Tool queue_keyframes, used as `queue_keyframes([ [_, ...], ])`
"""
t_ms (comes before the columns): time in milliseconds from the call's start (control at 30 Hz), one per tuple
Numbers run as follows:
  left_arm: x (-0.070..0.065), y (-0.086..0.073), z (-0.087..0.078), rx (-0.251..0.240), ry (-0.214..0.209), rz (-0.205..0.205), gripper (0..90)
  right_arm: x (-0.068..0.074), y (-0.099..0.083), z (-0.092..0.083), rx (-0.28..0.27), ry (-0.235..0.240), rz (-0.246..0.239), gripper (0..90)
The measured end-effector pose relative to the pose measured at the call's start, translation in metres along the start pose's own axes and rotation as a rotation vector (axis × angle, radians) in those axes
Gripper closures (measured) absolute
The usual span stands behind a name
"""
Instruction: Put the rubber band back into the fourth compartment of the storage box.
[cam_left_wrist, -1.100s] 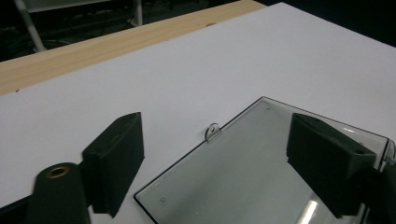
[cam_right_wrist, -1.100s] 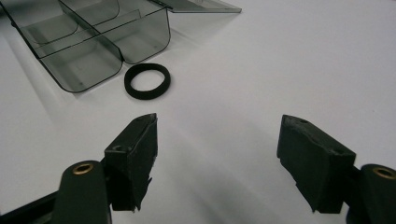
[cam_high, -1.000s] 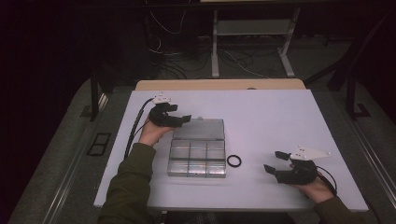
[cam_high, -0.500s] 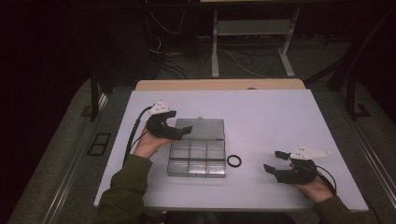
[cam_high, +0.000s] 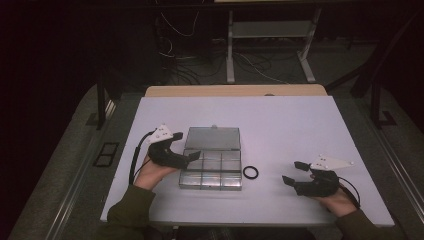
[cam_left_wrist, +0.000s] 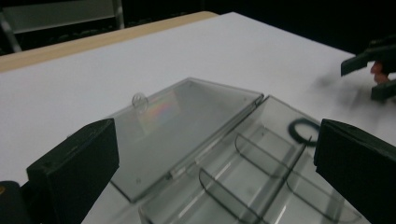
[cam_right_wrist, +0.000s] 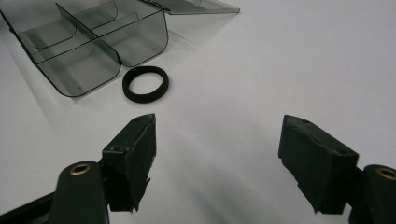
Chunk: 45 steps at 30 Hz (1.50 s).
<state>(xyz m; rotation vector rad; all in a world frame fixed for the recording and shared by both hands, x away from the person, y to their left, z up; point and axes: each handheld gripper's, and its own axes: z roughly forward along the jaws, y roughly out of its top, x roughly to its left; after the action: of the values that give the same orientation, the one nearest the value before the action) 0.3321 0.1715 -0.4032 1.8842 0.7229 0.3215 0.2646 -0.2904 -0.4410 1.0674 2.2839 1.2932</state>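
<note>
Since the earlier frame, the left gripper (cam_high: 189, 145) has drawn back from the far lid of the clear compartment box (cam_high: 212, 165) toward its near-left edge, its jaws having just been opening to their widest with nothing between them, while the right gripper (cam_high: 294, 173) has kept its place. Going rightward, the black ring (cam_high: 250, 172) lies on the white table (cam_high: 300, 130) just beside the box's right wall, and the right gripper hovers near it, jaws fairly wide and empty. Flat and thin, the ring could likely slide away or tip from a shallow pinch, and with no hand steadying the light box, a nudge might shift it or drop the lid.
</note>
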Motion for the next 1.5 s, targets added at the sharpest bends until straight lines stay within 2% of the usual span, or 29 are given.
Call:
queue_keyframes([
  [267, -0.018, -0.018, -0.009, -0.014, -0.009, 0.019, 0.0, 0.001, 0.001, 0.0, -0.001, 0.003, 0.0, 26.6],
  [433, -0.022, -0.029, -0.018, -0.028, -0.019, 0.003, 0.0, 0.0, 0.001, -0.001, -0.001, 0.004, 0.002, 26.5],
  [567, -0.024, -0.04, -0.025, -0.034, -0.046, -0.008, 0.0, 0.0, 0.003, -0.001, 0.004, 0.003, 0.011, 26.4],
  [733, -0.027, -0.049, -0.034, -0.018, -0.037, -0.008, 0.0, 0.001, 0.005, 0.0, 0.009, 0.006, 0.016, 27.1],
  [1000, -0.027, -0.051, -0.031, -0.006, -0.046, -0.009, 0.0, -0.001, 0.014, 0.006, 0.019, 0.036, 0.052, 31.9],
  [1433, -0.027, -0.05, -0.028, -0.002, -0.051, -0.006, 0.0, -0.002, 0.032, 0.017, 0.032, 0.056, 0.062, 38.5],
  [1500, -0.028, -0.05, -0.028, -0.001, -0.054, -0.006, 0.0, -0.002, 0.034, 0.018, 0.039, 0.063, 0.061, 45.2],
])
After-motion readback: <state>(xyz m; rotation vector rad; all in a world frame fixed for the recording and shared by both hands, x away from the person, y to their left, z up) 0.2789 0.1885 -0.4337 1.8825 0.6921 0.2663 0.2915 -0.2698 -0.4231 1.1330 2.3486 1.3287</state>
